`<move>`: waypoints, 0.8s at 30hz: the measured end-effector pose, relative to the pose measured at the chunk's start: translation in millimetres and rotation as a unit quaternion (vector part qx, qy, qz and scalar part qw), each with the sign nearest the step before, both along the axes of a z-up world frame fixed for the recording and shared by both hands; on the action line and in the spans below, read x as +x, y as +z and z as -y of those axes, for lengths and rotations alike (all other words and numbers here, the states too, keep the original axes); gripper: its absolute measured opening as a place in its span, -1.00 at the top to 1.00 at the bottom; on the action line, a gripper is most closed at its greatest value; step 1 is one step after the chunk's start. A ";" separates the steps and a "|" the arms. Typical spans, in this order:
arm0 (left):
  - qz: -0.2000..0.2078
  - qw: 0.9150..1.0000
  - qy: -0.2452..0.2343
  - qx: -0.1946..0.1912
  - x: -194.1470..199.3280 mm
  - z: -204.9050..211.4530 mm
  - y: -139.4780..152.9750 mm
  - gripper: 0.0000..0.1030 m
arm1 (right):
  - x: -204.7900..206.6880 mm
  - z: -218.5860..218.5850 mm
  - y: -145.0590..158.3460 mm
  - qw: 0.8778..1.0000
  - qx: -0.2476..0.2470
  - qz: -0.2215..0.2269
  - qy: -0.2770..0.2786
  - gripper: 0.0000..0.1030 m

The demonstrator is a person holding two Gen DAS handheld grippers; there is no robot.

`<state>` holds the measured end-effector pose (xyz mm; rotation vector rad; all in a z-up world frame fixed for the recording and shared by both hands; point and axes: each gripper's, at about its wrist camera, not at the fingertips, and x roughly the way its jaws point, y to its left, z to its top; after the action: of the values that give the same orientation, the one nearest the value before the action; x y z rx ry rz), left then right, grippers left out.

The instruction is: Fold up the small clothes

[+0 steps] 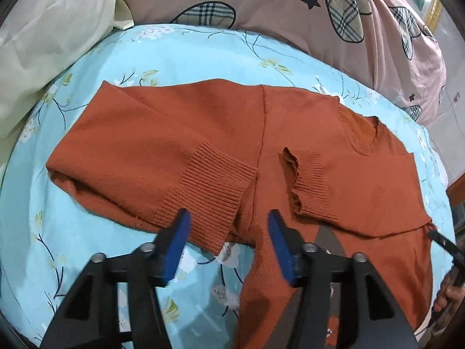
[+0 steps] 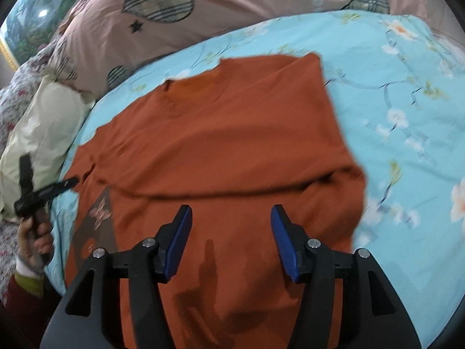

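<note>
A rust-orange knit sweater (image 1: 343, 192) lies flat on a light blue floral bedsheet (image 1: 186, 55). Both sleeves are folded in across its body, their ribbed cuffs (image 1: 203, 186) lying near the middle. My left gripper (image 1: 229, 218) hovers open just above the left cuff, nothing between its blue pads. In the right wrist view the same sweater (image 2: 221, 151) fills the middle, its right side folded over. My right gripper (image 2: 231, 213) is open above the sweater's lower body and holds nothing. The other gripper (image 2: 37, 192) shows at the left edge in a person's hand.
A pink quilt (image 1: 276, 3) with plaid hearts is heaped along the far side of the bed. A pale yellow pillow (image 1: 43, 46) lies at the far left. A dark patterned cloth (image 2: 98, 218) peeks out beside the sweater's left edge.
</note>
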<state>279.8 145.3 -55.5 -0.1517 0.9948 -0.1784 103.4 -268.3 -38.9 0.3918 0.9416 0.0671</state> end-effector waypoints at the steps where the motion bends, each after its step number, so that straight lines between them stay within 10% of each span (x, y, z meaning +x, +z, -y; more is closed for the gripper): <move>1: -0.001 1.000 -0.001 0.005 3.0 1.2 -0.9 -0.19 | -2.3 -6.2 -1.4 1.000 0.004 -0.003 0.007 -0.12; 9: -0.015 0.998 -0.002 0.063 34.6 11.3 -19.5 -0.13 | -6.4 -16.1 -10.9 0.999 0.021 -0.020 0.019 -0.13; 12: -0.013 0.998 -0.006 0.069 40.6 8.0 -24.1 0.23 | -4.3 -16.1 -12.1 0.999 0.027 -0.022 0.017 -0.13; 14: -0.012 0.998 -0.012 0.053 41.6 3.5 -22.1 0.91 | -3.7 -18.7 -12.1 0.999 0.027 -0.022 0.019 -0.13; 24: 0.065 0.996 -0.049 -0.019 8.6 38.5 53.9 0.94 | -10.5 -15.4 2.6 0.999 0.036 0.010 0.015 -0.13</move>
<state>288.4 106.8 -1.7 -0.1254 0.8695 -0.2934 92.9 -252.9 -36.3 0.4432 0.9267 0.1317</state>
